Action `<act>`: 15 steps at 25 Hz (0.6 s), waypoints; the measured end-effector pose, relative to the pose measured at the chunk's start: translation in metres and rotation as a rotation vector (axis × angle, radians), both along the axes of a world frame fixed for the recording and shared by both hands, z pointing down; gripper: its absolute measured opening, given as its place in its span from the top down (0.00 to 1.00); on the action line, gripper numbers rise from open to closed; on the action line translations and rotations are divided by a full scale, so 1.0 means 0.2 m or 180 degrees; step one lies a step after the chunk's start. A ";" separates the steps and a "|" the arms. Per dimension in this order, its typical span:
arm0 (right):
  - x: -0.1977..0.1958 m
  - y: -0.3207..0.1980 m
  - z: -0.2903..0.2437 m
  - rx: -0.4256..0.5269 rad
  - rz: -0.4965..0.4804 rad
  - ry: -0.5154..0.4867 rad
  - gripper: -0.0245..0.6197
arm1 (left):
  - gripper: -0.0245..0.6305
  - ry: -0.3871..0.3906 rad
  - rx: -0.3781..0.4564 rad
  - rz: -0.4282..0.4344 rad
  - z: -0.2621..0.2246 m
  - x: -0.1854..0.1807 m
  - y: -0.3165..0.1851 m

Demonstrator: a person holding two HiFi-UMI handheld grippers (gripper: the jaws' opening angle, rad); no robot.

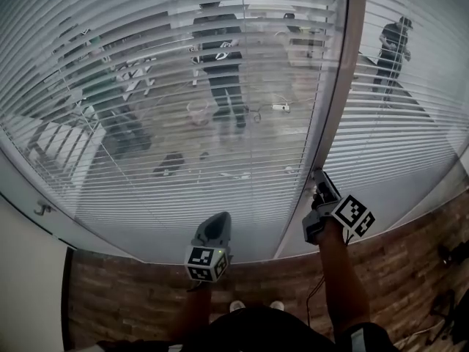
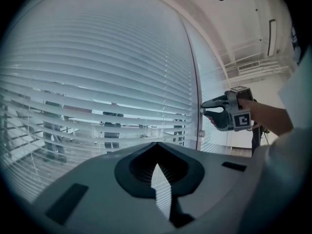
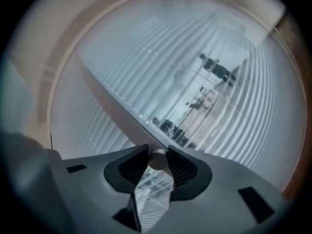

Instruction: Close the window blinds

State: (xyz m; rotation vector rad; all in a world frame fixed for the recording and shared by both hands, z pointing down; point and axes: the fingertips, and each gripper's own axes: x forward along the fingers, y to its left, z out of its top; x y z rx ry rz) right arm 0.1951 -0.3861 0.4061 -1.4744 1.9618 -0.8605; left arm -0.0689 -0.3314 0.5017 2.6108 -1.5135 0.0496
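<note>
Overall: a person stands close to the blinds (image 1: pixel 183 64), a gripper in each hand, both pointing level at the window.
Blinds: two white slatted panels hang side by side and fill the window, with a mullion (image 1: pixel 344 86) between them.
Slats: they lie horizontal and are tilted partly open, so the room beyond shows through the gaps, most clearly in the lower half of the left panel.
Beyond the glass: people (image 1: pixel 220 57) stand on a pale floor; little more can be made out through the slats.
Left gripper (image 1: pixel 218 220): it is held low in front of the left panel, near its bottom edge and short of the slats. Its jaw tips meet, with nothing between them.
Right gripper (image 1: pixel 320 185): it is up against the foot of the mullion, between the two panels, and rolled to one side. Its jaws are clamped on a knob (image 3: pixel 157 159).
Knob: small, round and grey, it sits squarely between the two ribbed pads, close in front of the mullion. What it hangs from cannot be made out.
Right arm: bare forearm, stretched forward to the mullion, with the marker cube just above the wrist.
Floor (image 1: pixel 410 262): brown wood planks run along the base of the window on the person's side.
</note>
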 end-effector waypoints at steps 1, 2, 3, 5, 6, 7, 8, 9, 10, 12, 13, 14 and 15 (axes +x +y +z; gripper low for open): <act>-0.01 0.00 0.00 0.0076 0.0041 0.0430 0.77 | 0.96 -0.0002 -0.0002 0.0001 0.00 0.00 0.00; -0.03 0.01 -0.01 0.0171 0.0096 0.0921 0.77 | 0.96 -0.0005 -0.0004 0.0000 0.00 0.00 0.00; -0.04 0.02 -0.01 0.0287 0.0174 0.1466 0.77 | 0.96 -0.0007 -0.0006 -0.0003 0.00 0.00 0.01; -0.08 0.05 -0.04 0.0542 0.0384 0.2684 0.77 | 0.96 -0.0015 -0.0012 -0.0013 0.01 -0.01 0.01; -0.12 0.07 -0.06 0.0659 0.0480 0.3298 0.77 | 0.96 -0.0017 -0.0015 -0.0021 0.01 -0.01 0.02; -0.15 0.08 -0.07 0.0752 0.0553 0.3872 0.77 | 0.96 -0.0018 -0.0018 -0.0029 0.01 -0.02 0.02; -0.18 0.09 -0.08 0.0817 0.0602 0.4389 0.77 | 0.96 -0.0020 -0.0021 -0.0038 0.01 -0.02 0.02; -0.19 0.09 -0.07 0.0867 0.0619 0.4840 0.77 | 0.96 -0.0023 -0.0023 -0.0043 0.01 -0.02 0.02; -0.20 0.09 -0.04 0.0910 0.0611 0.5226 0.77 | 0.96 -0.0028 -0.0025 -0.0045 0.01 -0.03 0.02; -0.19 0.08 0.02 0.0980 0.0588 0.5847 0.77 | 0.96 -0.0033 -0.0029 -0.0044 0.02 -0.02 0.02; -0.18 0.07 0.03 0.1012 0.0593 0.6096 0.77 | 0.96 -0.0034 -0.0032 -0.0043 0.02 -0.02 0.02; -0.18 0.07 0.04 0.1043 0.0602 0.6303 0.77 | 0.96 -0.0033 -0.0035 -0.0042 0.02 -0.02 0.03; -0.18 0.07 0.04 0.1073 0.0604 0.6467 0.77 | 0.96 -0.0033 -0.0039 -0.0040 0.02 -0.02 0.03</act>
